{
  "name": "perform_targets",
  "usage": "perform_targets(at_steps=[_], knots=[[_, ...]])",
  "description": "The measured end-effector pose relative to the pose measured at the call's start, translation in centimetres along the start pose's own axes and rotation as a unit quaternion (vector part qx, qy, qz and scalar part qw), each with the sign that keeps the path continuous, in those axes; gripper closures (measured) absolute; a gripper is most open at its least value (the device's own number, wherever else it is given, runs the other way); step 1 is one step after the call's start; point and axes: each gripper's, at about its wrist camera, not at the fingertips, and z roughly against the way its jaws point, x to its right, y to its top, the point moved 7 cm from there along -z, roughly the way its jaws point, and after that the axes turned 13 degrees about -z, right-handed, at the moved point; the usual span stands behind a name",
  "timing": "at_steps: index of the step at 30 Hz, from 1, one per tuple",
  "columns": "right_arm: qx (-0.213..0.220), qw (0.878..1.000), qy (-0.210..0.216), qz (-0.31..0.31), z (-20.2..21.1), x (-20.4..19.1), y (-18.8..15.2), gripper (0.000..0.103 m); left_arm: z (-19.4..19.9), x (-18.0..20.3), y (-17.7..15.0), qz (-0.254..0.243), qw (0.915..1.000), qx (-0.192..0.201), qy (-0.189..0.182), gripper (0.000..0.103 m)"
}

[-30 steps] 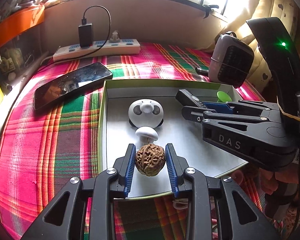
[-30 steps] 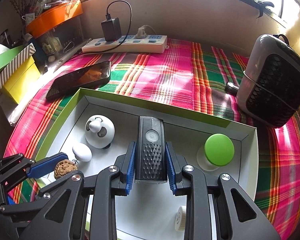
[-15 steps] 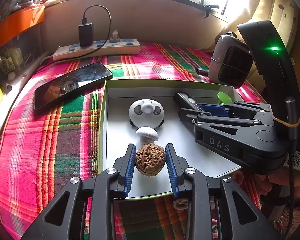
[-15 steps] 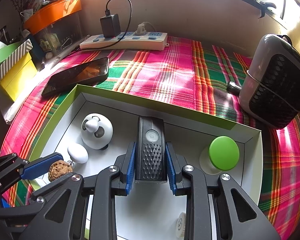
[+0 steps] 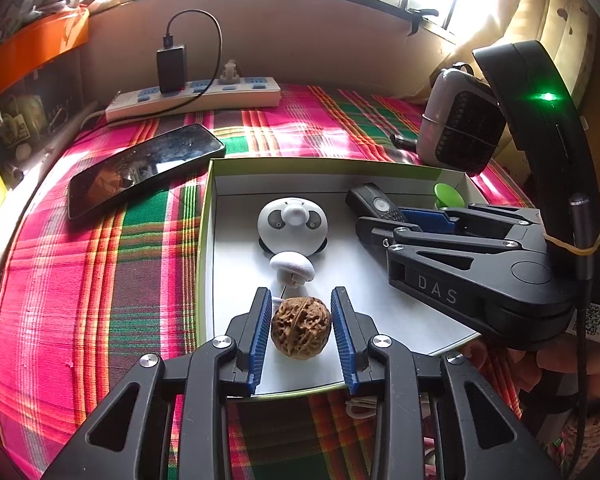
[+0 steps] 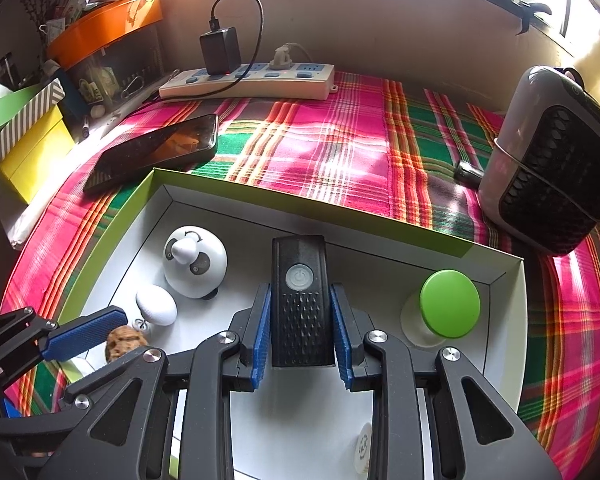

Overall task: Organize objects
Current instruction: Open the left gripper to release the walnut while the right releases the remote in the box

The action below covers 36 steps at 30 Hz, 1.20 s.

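Both grippers sit inside the shallow white tray (image 5: pixel 210 264): the left gripper (image 5: pixel 300 330) has its jaws around the wrinkled brown walnut (image 5: pixel 301 332) by the near rim, while the right gripper (image 6: pixel 300 334) clamps the black ribbed remote (image 6: pixel 300 300), its long axis running straight ahead between the jaws.

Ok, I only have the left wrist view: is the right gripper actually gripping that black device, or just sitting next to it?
Observer: Gripping. The right wrist view shows both blue pads of the right gripper pressed against the sides of the black device.
Operator: And the green thing behind it?
Observer: A green knob on a white base, standing in the far right corner of the box, apart from the device.
Operator: Anything near that gripper?
Observer: A small white disc lies on the box floor.
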Motion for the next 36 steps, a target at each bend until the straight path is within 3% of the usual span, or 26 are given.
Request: perform_targets(at_steps=[20, 24, 36], knots=[[0.002, 1.0, -0.002, -0.005, 0.4, -0.1, -0.1, 0.074, 0.2, 0.2, 0.0, -0.003, 1.0, 0.0, -0.001, 0.069], [0.003, 1.0, -0.001, -0.004, 0.6, -0.2, -0.2, 0.068, 0.2, 0.3, -0.1, -0.005, 1.0, -0.002, -0.002, 0.068], [0.014, 1.0, -0.006, -0.009, 1.6, 0.0, -0.3, 0.066, 1.0, 0.1, -0.3, 0.004, 1.0, 0.003, 0.0, 0.064]])
